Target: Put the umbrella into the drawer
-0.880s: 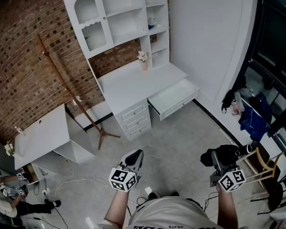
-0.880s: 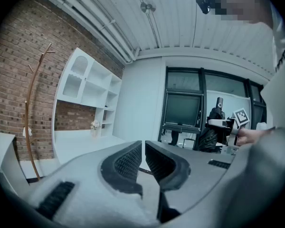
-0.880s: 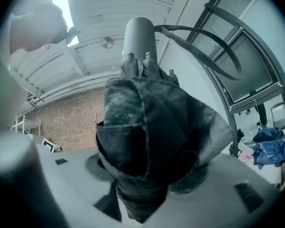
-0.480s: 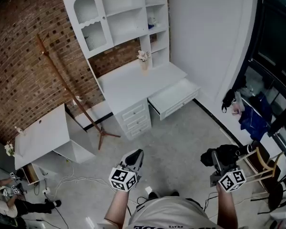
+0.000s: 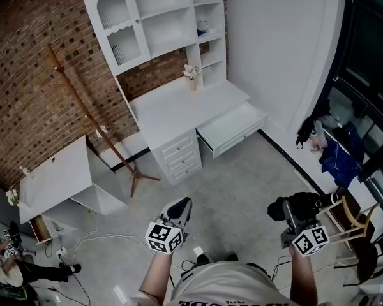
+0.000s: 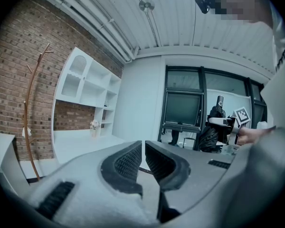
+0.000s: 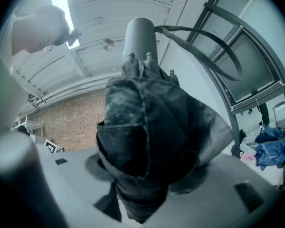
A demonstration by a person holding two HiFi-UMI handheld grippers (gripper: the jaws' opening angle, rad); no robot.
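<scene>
My right gripper point(image 5: 295, 215) is shut on a folded black umbrella point(image 5: 300, 204), held low at the right of the head view. In the right gripper view the umbrella point(image 7: 147, 127) fills the space between the jaws, grey handle end up. The left gripper point(image 5: 182, 206) sits shut at the lower middle, with nothing in it; its pads point(image 6: 128, 161) nearly touch. From the left gripper view the umbrella point(image 6: 210, 134) shows far right. The white desk point(image 5: 179, 110) stands ahead, its top drawer point(image 5: 233, 127) pulled open and apparently empty.
A wooden coat rack point(image 5: 83, 116) leans left of the desk, with a low white table point(image 5: 54, 180) beyond it. Cables point(image 5: 96, 241) trail over the floor. A person point(image 5: 6, 263) crouches at the lower left. A chair point(image 5: 348, 218) and blue clothes point(image 5: 338, 159) are at the right.
Neither gripper has visibly moved. The desk has slid slightly left and up in the head view. The person at the lower left has shifted further toward the corner.
</scene>
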